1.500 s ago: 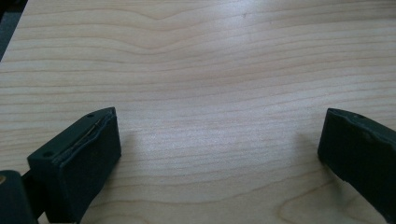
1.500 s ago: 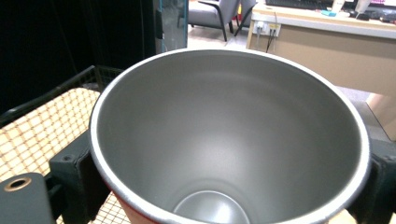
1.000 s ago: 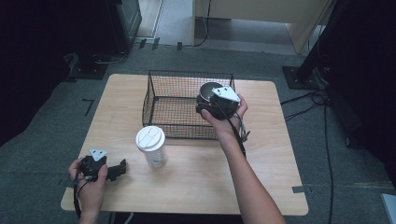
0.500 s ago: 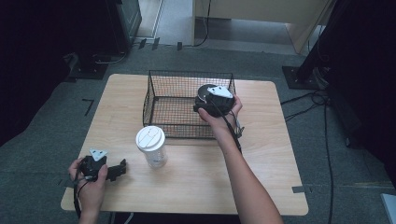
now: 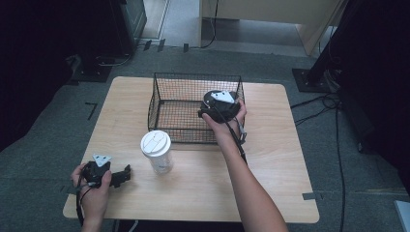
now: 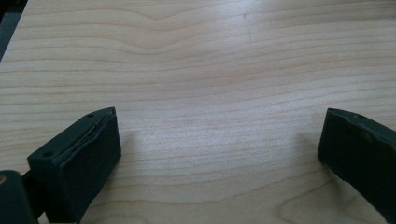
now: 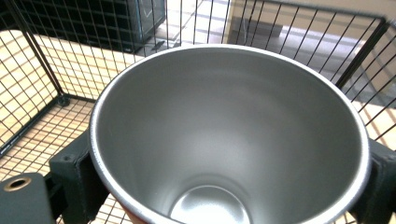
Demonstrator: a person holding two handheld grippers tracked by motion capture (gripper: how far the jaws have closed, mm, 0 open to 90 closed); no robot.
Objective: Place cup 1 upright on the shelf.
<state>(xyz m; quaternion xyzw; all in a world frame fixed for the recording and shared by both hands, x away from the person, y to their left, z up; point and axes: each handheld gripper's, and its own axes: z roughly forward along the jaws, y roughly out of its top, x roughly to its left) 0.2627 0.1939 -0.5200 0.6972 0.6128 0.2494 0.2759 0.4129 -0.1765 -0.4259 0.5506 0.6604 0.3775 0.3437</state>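
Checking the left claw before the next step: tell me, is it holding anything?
No: the left claw stands open over bare table.

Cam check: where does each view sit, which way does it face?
High view: above the person's side, facing forward and down on the table; both forearms, left gripper, right gripper.
Left gripper view: on that gripper, facing bare tabletop between open jaws.
Right gripper view: facing into a steel cup gripped inside the wire basket.
Shared: basket, high and right views.

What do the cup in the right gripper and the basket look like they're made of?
Cup: seemingly stainless steel, brushed matte grey inside with a soft sheen and a thin bright rim. Basket: thin metal wire in an open grid, black, probably painted or coated.
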